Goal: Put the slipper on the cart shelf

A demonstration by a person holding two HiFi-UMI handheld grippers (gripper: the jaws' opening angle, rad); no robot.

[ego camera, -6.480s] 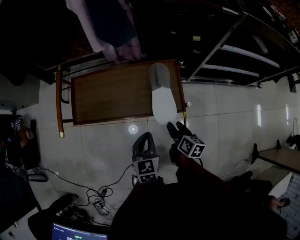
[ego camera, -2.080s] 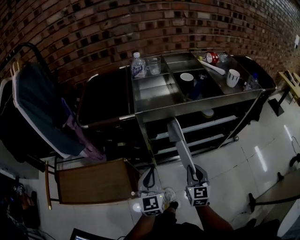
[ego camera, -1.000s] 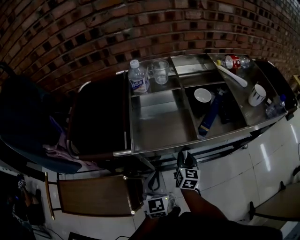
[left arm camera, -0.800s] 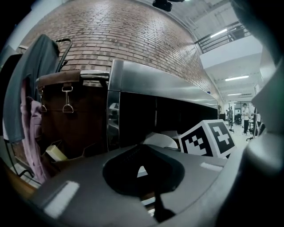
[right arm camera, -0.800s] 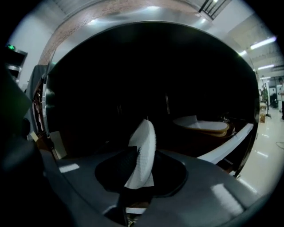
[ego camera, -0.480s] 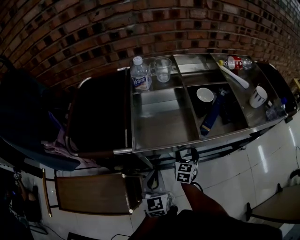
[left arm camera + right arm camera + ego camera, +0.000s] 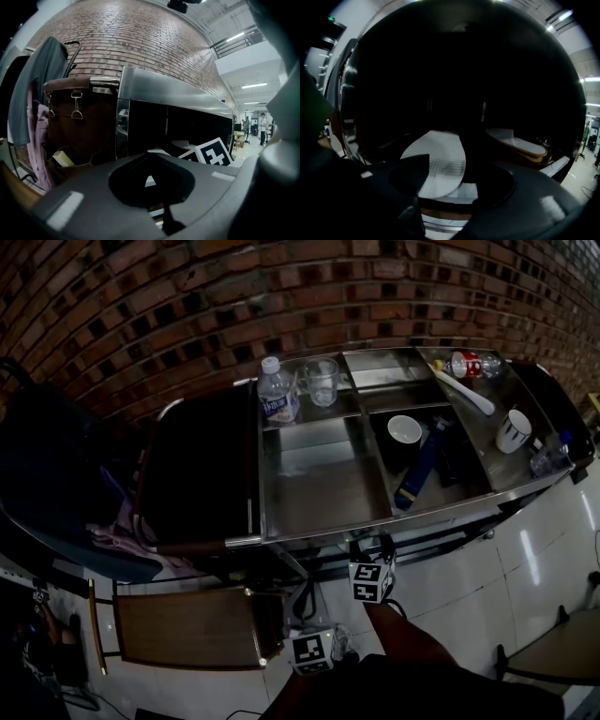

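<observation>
my right gripper [image 7: 449, 158] has just been opening, now wide, slipper [image 7: 436, 174] loose between the jaws on cart shelf [image 7: 462, 191]; a crooked pull-back could snag it, drag it off the shelf edge.

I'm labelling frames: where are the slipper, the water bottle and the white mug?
slipper [image 7: 439, 161]: right gripper view, pale textured face.
water bottle [image 7: 277, 404]: head view, label.
white mug [image 7: 513, 432]: head view, side wall.
</observation>
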